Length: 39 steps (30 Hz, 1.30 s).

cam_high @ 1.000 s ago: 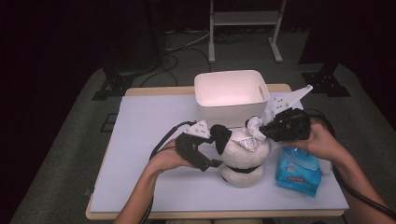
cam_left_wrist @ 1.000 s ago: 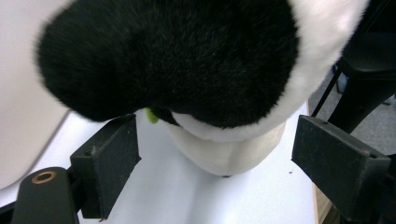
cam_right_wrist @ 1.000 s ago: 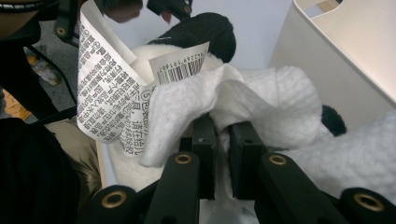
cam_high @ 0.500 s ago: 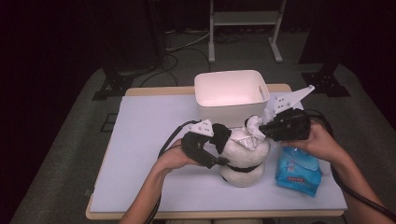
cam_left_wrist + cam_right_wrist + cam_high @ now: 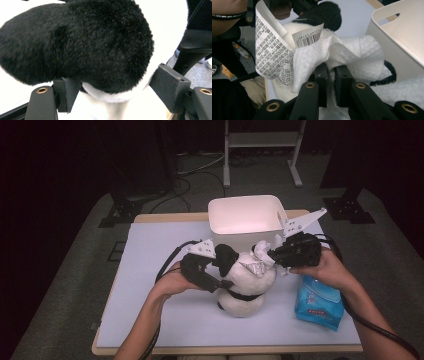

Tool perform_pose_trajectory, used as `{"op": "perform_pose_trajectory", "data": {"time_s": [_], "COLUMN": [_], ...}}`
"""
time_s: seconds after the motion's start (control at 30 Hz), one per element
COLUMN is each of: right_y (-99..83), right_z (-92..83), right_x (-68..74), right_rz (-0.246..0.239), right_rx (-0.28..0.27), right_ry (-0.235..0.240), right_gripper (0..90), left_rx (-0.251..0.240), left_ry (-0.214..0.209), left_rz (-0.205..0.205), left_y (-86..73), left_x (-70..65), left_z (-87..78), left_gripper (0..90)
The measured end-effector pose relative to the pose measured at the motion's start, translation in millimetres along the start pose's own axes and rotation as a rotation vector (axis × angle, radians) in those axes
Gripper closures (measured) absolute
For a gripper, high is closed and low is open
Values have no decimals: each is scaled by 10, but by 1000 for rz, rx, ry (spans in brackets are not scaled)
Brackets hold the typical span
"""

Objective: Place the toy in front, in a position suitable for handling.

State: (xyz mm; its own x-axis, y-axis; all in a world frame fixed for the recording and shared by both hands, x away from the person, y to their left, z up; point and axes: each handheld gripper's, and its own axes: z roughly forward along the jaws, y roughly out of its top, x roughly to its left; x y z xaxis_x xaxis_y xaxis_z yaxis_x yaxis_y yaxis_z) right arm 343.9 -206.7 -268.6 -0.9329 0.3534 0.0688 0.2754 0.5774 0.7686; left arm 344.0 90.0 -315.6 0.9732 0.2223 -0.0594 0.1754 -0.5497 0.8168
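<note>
Left half of the bench [image 5: 150,270] lies bare and passable. Mid-frame, the white bin [image 5: 246,217] blocks behind the plush panda [image 5: 245,285]; the blue wipes pack [image 5: 319,304] crowds the lower right.

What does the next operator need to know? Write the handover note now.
Left claw: jaws have just been closing around the panda's black ear; fur touches both pads.
Right claw: shut on a white wipe, pressed against the panda on the head, beside its paper tags.
Things: panda on the table, blue wipe pack to its right, white bin behind.
Done: wipe is out and on the toy.
Left: wipe it down; the wipe probably goes in the bin.
</note>
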Motion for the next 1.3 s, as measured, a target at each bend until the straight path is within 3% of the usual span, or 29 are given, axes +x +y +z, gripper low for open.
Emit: {"op": "perform_pose_trajectory", "data": {"time_s": [0.13, 0.4, 0.43, 0.57, 0.77, 0.93, 1.3], "right_y": [42, 98, 101, 83, 57, 29, 48], "right_z": [102, 165, 165, 180, 121, 57, -10], "right_x": [41, 163, 181, 281, 327, 352, 95], "right_rz": [-15, -49, -51, -67, -65, -77, -28], "right_rx": [9, 49, 53, 80, 102, 101, 90], "right_ry": [27, 43, 44, 46, 46, 37, -1], "right_gripper": [817, 815, 815, 815, 812, 814, 813], "left_rx": [18, -53, -64, -78, -107, -122, -137], "left_ry": [5, -44, -66, -62, -61, -74, -90], "left_rz": [0, -45, -41, 23, 43, 48, 43], "left_y": [-92, -328, -342, -364, -380, -399, -415], "left_x": [1, -54, -73, -153, -213, -226, -203], "left_z": [-76, 1, 29, 65, 61, 57, 56], "left_gripper": [265, 104, 107, 166, 301, 347, 356]}}
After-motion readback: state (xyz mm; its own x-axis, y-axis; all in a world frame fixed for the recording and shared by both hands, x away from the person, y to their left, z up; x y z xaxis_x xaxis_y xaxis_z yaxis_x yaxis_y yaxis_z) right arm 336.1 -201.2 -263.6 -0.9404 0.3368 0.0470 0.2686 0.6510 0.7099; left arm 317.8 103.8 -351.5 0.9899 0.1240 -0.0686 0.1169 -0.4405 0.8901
